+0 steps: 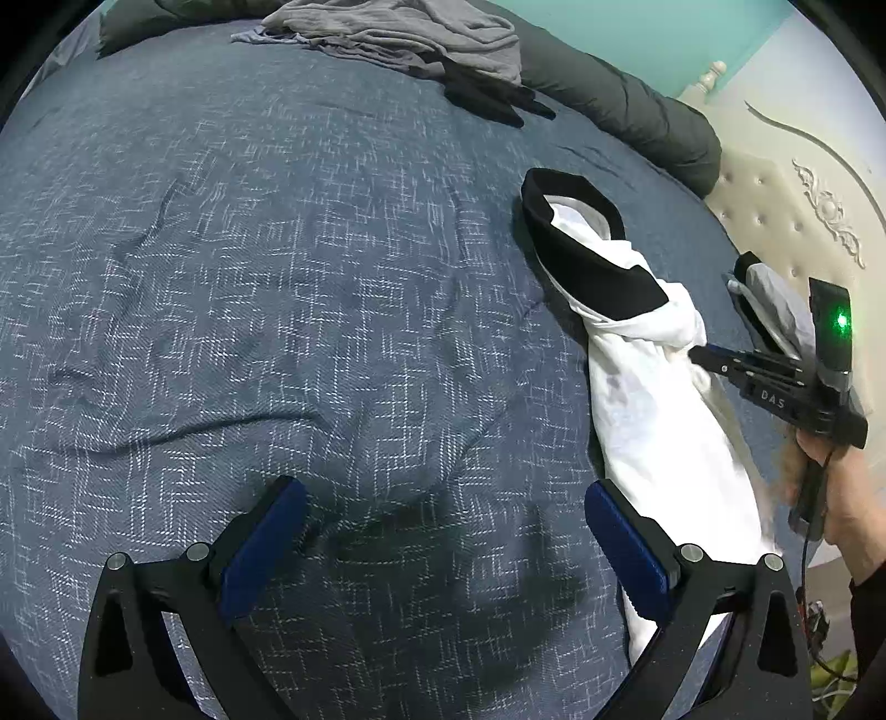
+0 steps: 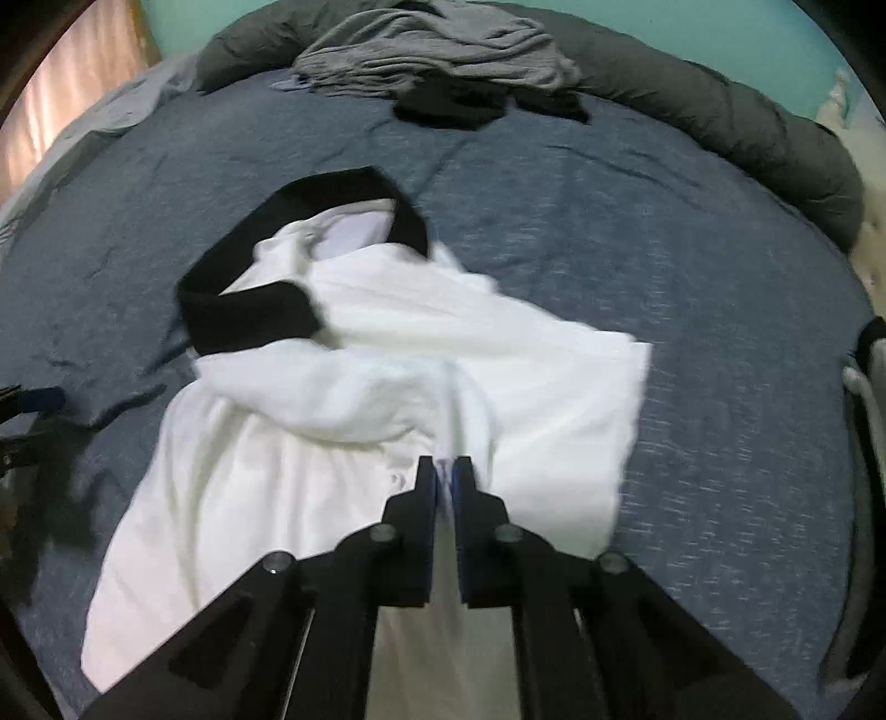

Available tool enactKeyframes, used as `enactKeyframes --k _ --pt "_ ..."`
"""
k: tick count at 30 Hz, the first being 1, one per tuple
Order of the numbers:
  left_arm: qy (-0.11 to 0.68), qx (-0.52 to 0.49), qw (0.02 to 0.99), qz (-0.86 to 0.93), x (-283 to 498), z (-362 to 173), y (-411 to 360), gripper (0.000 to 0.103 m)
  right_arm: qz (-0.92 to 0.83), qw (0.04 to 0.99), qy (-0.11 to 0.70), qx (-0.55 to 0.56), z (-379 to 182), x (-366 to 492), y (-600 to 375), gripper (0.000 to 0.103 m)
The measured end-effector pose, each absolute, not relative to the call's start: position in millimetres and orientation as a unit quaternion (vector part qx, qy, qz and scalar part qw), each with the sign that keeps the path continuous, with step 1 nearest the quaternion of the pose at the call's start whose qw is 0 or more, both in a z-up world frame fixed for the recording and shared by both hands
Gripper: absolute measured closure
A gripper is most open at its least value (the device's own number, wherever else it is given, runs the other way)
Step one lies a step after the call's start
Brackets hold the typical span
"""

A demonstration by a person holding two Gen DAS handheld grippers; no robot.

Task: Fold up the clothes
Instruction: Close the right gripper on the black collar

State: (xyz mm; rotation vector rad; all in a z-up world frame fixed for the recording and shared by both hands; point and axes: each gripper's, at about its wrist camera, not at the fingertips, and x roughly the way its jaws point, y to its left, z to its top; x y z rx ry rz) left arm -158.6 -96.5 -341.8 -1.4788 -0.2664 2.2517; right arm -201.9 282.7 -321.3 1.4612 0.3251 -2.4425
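Observation:
A white shirt with black collar and cuff trim [image 1: 648, 387] lies bunched on the blue bed cover [image 1: 277, 277], at the right in the left wrist view. My right gripper [image 2: 444, 471] is shut on a fold of the white shirt [image 2: 387, 387] near its middle; it also shows in the left wrist view [image 1: 700, 351], pinching the cloth. My left gripper [image 1: 443, 531] is open and empty, low over bare bed cover, with the shirt's lower part just beside its right finger [image 1: 631, 554].
A pile of grey and black clothes [image 1: 398, 33] lies at the far side of the bed, also in the right wrist view [image 2: 443, 55]. A dark grey rolled duvet [image 1: 626, 105] runs along the far right edge. A cream headboard [image 1: 786, 210] stands at the right.

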Motion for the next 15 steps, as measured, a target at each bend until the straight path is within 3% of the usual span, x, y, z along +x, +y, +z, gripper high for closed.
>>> enactKeyframes --k 4,15 --pt "-0.097 -0.533 0.217 0.812 -159 -341 -96 0.0 -0.858 0.114 0.086 0.493 -309 -209 302 0.1" --pt "-0.095 -0.533 0.217 0.812 -158 -341 -94 0.0 -0.838 0.097 -0.084 0.531 -323 -226 374 0.099"
